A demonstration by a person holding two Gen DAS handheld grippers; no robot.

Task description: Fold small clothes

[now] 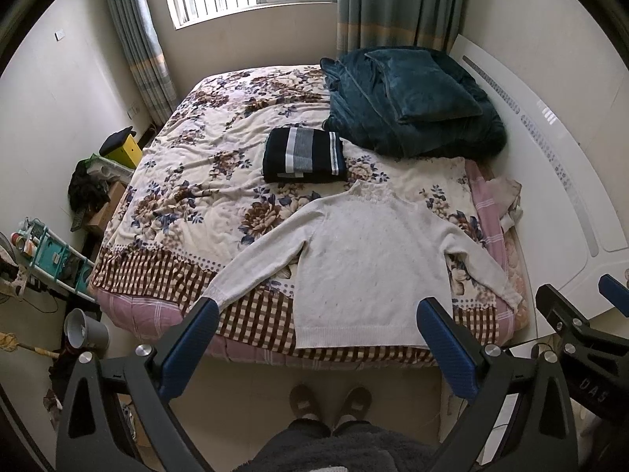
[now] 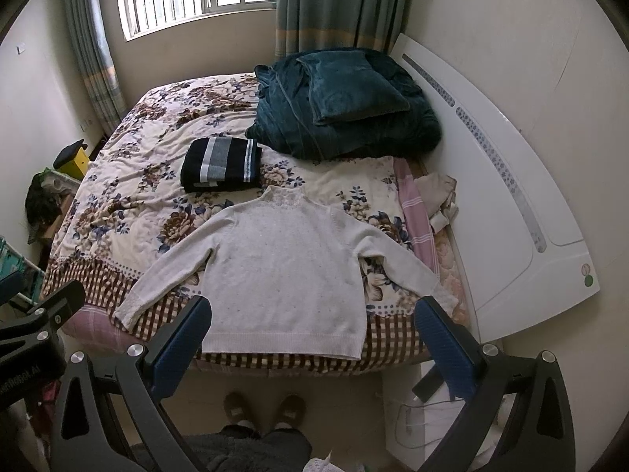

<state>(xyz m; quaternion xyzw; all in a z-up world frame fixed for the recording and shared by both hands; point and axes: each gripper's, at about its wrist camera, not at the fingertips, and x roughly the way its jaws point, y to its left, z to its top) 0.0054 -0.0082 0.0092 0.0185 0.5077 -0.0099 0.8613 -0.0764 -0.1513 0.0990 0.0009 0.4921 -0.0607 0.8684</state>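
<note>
A white long-sleeved sweater (image 1: 365, 259) lies flat on the floral bedspread (image 1: 204, 157), sleeves spread out, hem at the near bed edge; it also shows in the right wrist view (image 2: 283, 275). A folded dark striped garment (image 1: 304, 155) lies just beyond its collar and shows in the right wrist view (image 2: 222, 165) too. My left gripper (image 1: 318, 314) is open and empty, held above the near bed edge in front of the hem. My right gripper (image 2: 314, 314) is open and empty, also short of the hem. Neither touches the sweater.
A folded teal blanket and pillow (image 1: 412, 98) sit at the far right of the bed. A white headboard (image 2: 511, 196) runs along the right side. Clutter, a rack and a bin (image 1: 84, 330) stand on the floor at left. Slippered feet (image 1: 330, 401) are below.
</note>
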